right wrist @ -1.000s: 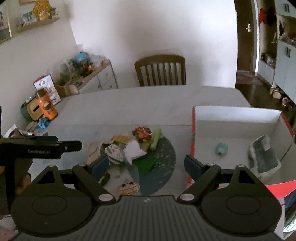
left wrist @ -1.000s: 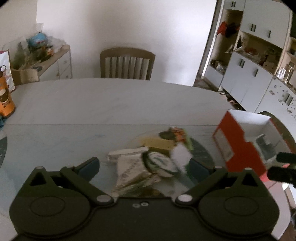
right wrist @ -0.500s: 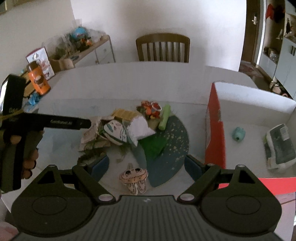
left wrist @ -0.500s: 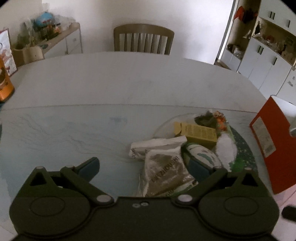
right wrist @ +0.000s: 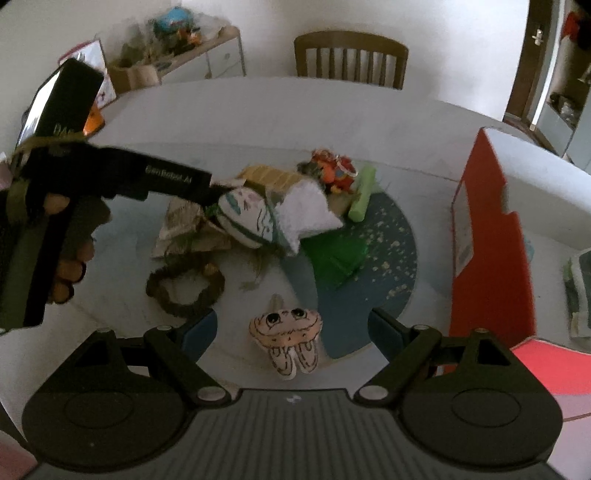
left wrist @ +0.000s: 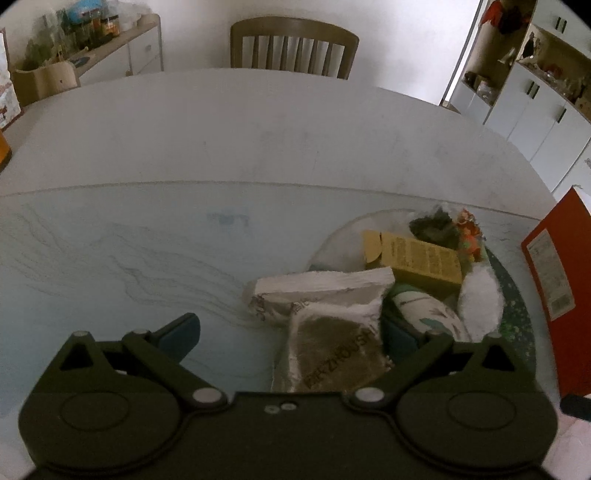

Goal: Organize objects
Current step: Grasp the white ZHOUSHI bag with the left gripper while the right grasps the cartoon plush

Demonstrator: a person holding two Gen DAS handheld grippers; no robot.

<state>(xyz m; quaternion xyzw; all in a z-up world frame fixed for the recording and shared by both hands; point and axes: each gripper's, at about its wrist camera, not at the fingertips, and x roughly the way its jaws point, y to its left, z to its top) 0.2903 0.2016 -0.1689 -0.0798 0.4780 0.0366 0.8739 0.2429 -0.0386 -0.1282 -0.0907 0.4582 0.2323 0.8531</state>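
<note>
The right gripper (right wrist: 291,332) is released, jaws wide, above a small beige plush toy with drawn eyes (right wrist: 286,332) on the desk (right wrist: 258,122). The left gripper (left wrist: 291,332) is released over a silver foil packet (left wrist: 332,350). A red cardboard box (right wrist: 491,236) stands right of the pile.

Red box (left wrist: 561,295) cut off at right frame edge; foil packet (left wrist: 332,347) near end hidden behind gripper body; sideboard clutter (right wrist: 173,33) blurred.
</note>
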